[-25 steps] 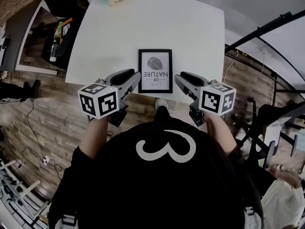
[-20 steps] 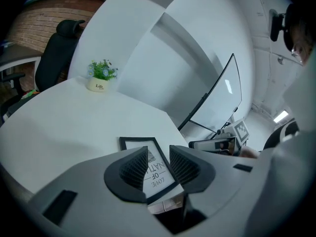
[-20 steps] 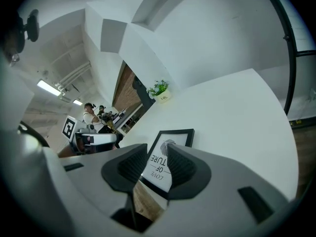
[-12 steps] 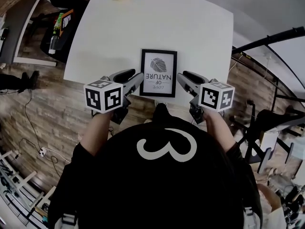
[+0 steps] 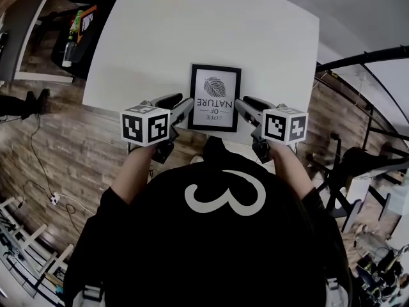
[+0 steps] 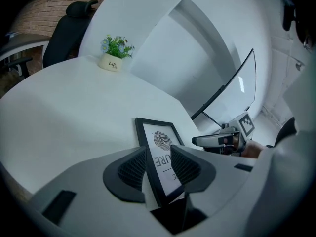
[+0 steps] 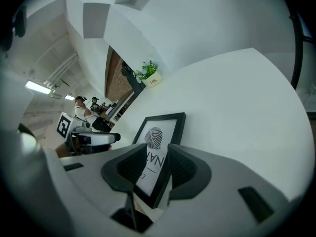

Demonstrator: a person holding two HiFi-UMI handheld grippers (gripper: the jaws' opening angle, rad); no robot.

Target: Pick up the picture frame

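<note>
Left gripper (image 5: 184,105), at the near left corner of the picture frame (image 5: 215,98): jaws just opened and standing wide, pads pressing on nothing. Seen from the left gripper view, the frame's left edge runs up through the gap between the dark ribbed pads (image 6: 133,168), clear of both. Right gripper (image 5: 241,105), at the near right corner: jaws likewise well apart, with the frame's right edge showing in the gap in the right gripper view and neither pad closed on it. Both grippers tilted downward and pointing away from the person, marker cubes (image 5: 146,125) nearest the body.

Frame itself flat on the white table (image 5: 192,31), close to its near edge, between the two grippers. Black border, white print inside: a grey fingerprint-like graphic, "NATURE" in capitals beneath it, and a smaller line below that looks like "LOVE". Only "URE" legible past the jaws in the left gripper view, only "NA" in the right.

At the table's far edge, well apart from the frame, a small pale pot of green plants (image 6: 109,62), lettered "Life". On the person's black top, a white figure shaped like a 3 (image 5: 225,197).

Beyond the table to the left, wood-look flooring (image 5: 96,158) and a black chair (image 6: 69,28). People (image 7: 81,105) far off in the right gripper view, too small for detail.
</note>
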